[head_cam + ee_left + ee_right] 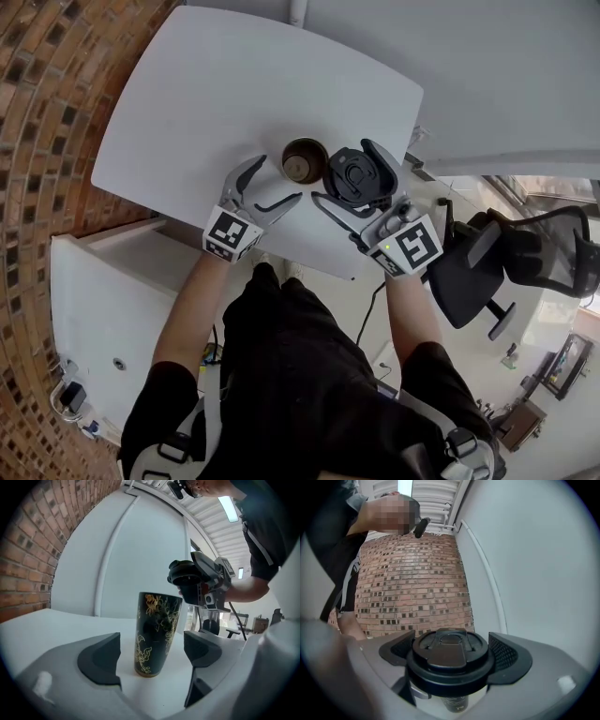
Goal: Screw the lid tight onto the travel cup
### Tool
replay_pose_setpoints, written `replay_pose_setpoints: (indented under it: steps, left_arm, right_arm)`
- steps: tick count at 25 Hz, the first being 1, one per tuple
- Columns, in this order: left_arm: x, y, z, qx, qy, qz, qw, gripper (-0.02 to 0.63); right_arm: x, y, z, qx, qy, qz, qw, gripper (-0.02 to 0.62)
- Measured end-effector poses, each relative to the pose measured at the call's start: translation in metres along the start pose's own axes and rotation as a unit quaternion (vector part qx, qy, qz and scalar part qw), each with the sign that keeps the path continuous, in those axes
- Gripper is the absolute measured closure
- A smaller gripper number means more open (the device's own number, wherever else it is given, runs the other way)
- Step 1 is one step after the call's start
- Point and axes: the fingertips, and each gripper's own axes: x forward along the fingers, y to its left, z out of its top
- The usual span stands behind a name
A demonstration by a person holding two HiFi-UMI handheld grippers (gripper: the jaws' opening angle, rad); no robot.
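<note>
The right gripper (364, 180) clamps the lid (450, 654) while the travel cup (157, 632) stands untouched between the left gripper's (277, 182) spread jaws, so next, I reckon, comes steadying the cup and seating the lid squarely.

White table (206, 94), travel cup (304, 161) standing upright

In right gripper view, lid (450, 660) hides cup (457, 704) excl. its btm.

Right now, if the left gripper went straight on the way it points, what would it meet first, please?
Most likely the travel cup, upright on the white table, just ahead and in line with the gap between the left gripper's open jaws.
</note>
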Motion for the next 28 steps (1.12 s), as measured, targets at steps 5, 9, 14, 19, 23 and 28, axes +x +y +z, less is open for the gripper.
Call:
replay_pose_setpoints:
  steps: [5, 9, 14, 19, 23, 28]
  left_arm:
    - [0.020, 0.002, -0.027, 0.020, 0.026, -0.028, 0.9991, 0.170]
    - [0.033, -0.002, -0.032, 0.035, 0.027, -0.050, 0.9978, 0.173]
    - [0.042, 0.001, -0.030, 0.047, 0.020, -0.064, 0.9966, 0.176]
    - [0.050, -0.009, -0.021, 0.061, 0.012, -0.086, 0.9943, 0.178]
    - [0.053, -0.006, -0.018, 0.059, 0.004, -0.087, 0.9944, 0.184]
    - [0.051, -0.007, -0.017, 0.059, -0.010, -0.090, 0.9941, 0.239]
  right_arm:
    - [0.006, -0.003, -0.012, -0.007, 0.007, -0.001, 1.000, 0.104]
    - [0.007, -0.007, -0.015, -0.002, 0.007, -0.003, 1.000, 0.104]
    - [0.012, -0.009, -0.016, -0.001, -0.001, -0.005, 1.000, 0.104]
    - [0.024, -0.003, -0.015, -0.001, 0.000, 0.004, 1.000, 0.104]
    - [0.038, 0.007, -0.016, -0.026, -0.006, 0.022, 0.999, 0.104]
    - [0.050, 0.011, -0.024, -0.018, 0.007, 0.025, 0.999, 0.104]
